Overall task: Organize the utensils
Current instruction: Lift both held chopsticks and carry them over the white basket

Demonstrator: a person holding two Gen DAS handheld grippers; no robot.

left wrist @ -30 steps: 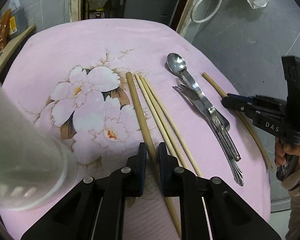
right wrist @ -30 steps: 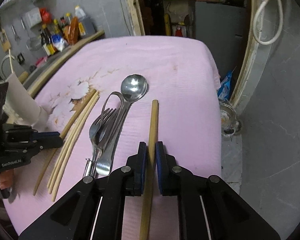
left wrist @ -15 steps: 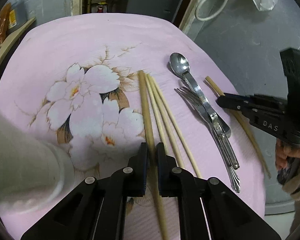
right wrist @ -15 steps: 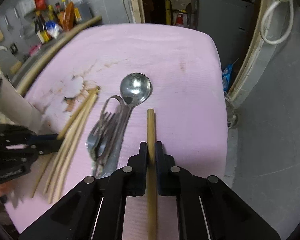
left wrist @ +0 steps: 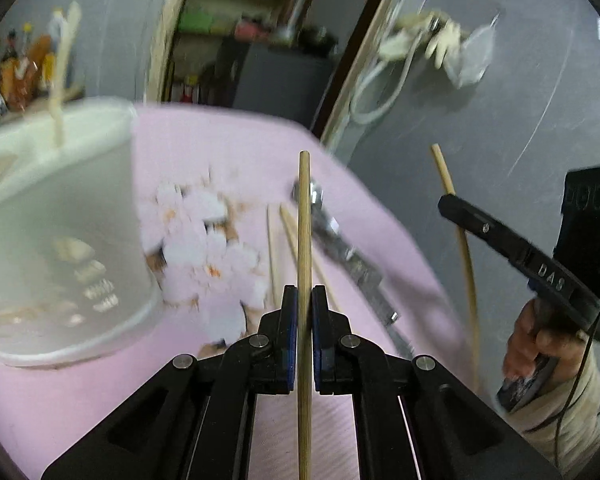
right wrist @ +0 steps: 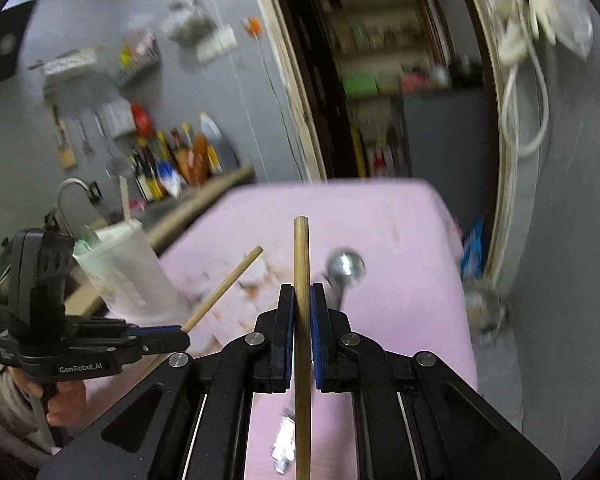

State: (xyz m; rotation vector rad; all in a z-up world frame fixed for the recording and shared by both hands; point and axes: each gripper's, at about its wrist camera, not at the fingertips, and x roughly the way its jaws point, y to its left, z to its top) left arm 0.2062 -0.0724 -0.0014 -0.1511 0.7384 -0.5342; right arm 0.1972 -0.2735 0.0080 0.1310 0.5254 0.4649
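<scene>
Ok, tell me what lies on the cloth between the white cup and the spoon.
In the left wrist view, between the white cup and the spoon lie the cloth's flower print and two thin chopsticks.

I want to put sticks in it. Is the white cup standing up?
Upright: the white cup stands on its base on the pink cloth, mouth upward, a stick poking out.
</scene>
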